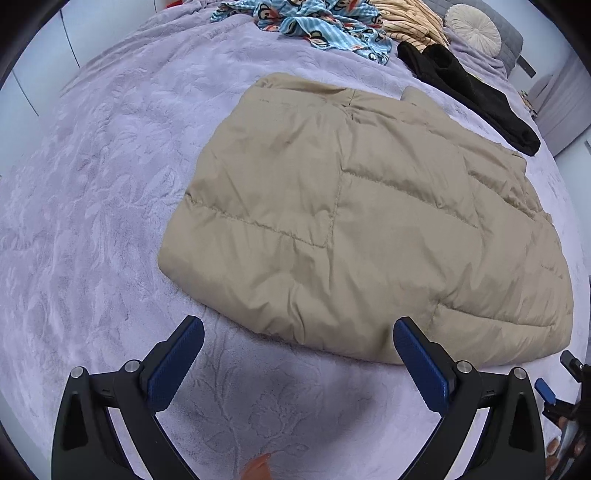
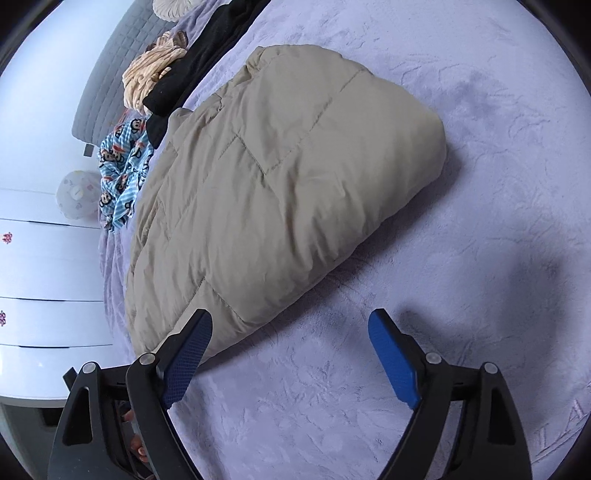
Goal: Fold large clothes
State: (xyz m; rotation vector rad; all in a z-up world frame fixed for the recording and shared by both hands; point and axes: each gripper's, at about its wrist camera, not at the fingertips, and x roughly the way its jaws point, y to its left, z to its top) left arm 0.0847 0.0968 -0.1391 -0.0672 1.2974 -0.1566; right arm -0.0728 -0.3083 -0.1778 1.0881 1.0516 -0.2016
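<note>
A beige quilted puffer jacket (image 1: 362, 221) lies folded in a thick rectangle on the lavender bedspread (image 1: 92, 221). My left gripper (image 1: 299, 332) is open and empty, just in front of the jacket's near edge, with its right finger (image 1: 421, 362) over that edge. In the right wrist view the jacket (image 2: 280, 192) runs from the near left to the far middle. My right gripper (image 2: 291, 328) is open and empty at the jacket's near end, and its left finger (image 2: 188, 354) overlaps the jacket's corner. The right gripper's tip also shows in the left wrist view (image 1: 554, 391).
Beyond the jacket lie a black garment (image 1: 476, 88), a blue monkey-print garment (image 1: 325, 26) and a striped tan garment (image 1: 410, 18). A round cream cushion (image 1: 472, 27) leans on the grey headboard (image 2: 107, 81). White drawers (image 2: 48, 277) stand beside the bed.
</note>
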